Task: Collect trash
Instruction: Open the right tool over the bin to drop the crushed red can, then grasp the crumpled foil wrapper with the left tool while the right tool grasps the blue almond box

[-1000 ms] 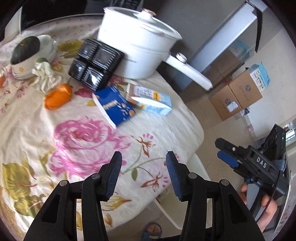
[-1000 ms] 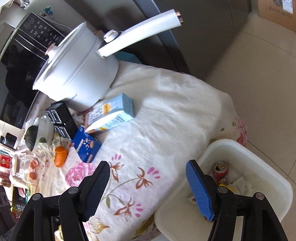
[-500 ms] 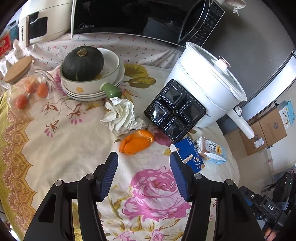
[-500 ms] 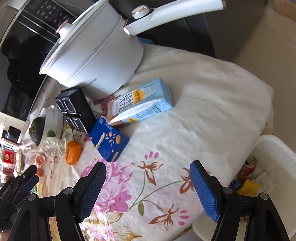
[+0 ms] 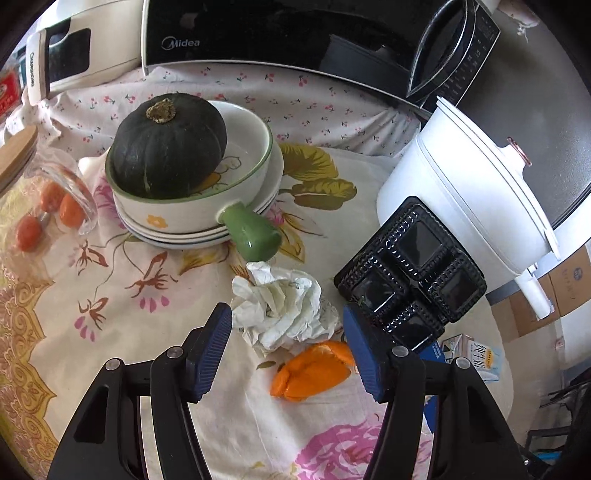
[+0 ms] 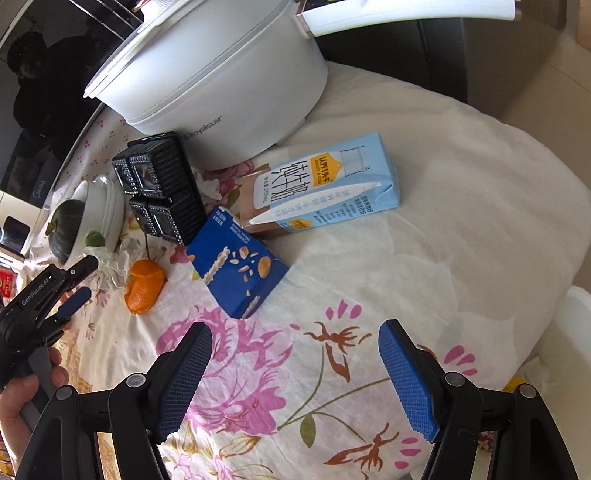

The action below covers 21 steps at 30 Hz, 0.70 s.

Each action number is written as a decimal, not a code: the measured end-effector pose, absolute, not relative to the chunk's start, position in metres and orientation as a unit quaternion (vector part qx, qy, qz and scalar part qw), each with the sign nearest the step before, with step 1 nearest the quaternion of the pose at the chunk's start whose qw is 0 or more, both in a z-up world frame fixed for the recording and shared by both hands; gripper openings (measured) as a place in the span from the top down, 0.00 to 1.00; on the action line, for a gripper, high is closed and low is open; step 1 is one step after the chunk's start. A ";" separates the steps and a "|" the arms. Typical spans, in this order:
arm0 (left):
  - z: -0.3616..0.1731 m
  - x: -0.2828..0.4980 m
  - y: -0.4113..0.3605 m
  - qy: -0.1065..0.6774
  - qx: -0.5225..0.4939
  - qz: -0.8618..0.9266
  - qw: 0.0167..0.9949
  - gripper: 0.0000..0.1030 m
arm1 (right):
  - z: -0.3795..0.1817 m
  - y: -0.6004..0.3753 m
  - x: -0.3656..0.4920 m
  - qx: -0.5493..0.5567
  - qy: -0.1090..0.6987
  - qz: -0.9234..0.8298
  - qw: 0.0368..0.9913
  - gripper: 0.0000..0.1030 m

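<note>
Left gripper (image 5: 286,345) stands wide at the bottom of the left wrist view, its jaws having just been opening, pads clear of the trash below. One crumpled white tissue (image 5: 282,304) lies at centre, partly between the blue pads (image 5: 210,345), and one orange peel (image 5: 312,371) lies just right of it at lower centre. One black four-cell tray (image 5: 410,280) leans against the white pot (image 5: 461,206) at right. Upper left, one dark green squash (image 5: 168,146) sits in a bowl (image 5: 255,147) with a green handle, stacked on plates. A microwave (image 5: 295,33) fills the top, a jar (image 5: 44,192) the left edge.

Right gripper (image 6: 295,373) also stands wide and empty at the bottom of its view, over the flowered cloth (image 6: 443,258). Two cartons lie at centre: a dark blue carton (image 6: 240,267) and, touching it behind, a light blue carton (image 6: 325,188). Left of them are the peel (image 6: 144,280), the tray (image 6: 159,188) and, at far left, the left gripper (image 6: 79,280) in a hand (image 6: 22,402). The pot (image 6: 221,74) stands at top, close behind the cartons.
</note>
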State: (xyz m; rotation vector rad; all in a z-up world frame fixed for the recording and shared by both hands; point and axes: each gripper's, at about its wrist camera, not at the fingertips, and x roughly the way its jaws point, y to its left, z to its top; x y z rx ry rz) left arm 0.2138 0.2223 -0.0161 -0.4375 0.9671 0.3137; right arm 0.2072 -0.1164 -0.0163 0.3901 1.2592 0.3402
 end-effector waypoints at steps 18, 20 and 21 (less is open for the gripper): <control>-0.019 0.218 0.202 0.498 -0.138 0.105 0.849 0.89 | -0.039 -0.039 0.219 -0.039 0.546 0.228 0.805 0.23; -0.011 0.210 0.202 0.495 -0.145 0.096 0.851 0.89 | -0.045 -0.024 0.213 -0.089 0.521 0.239 0.814 0.23; -0.007 0.206 0.202 0.494 -0.149 0.091 0.852 0.89 | -0.049 -0.016 0.211 -0.115 0.512 0.244 0.816 0.23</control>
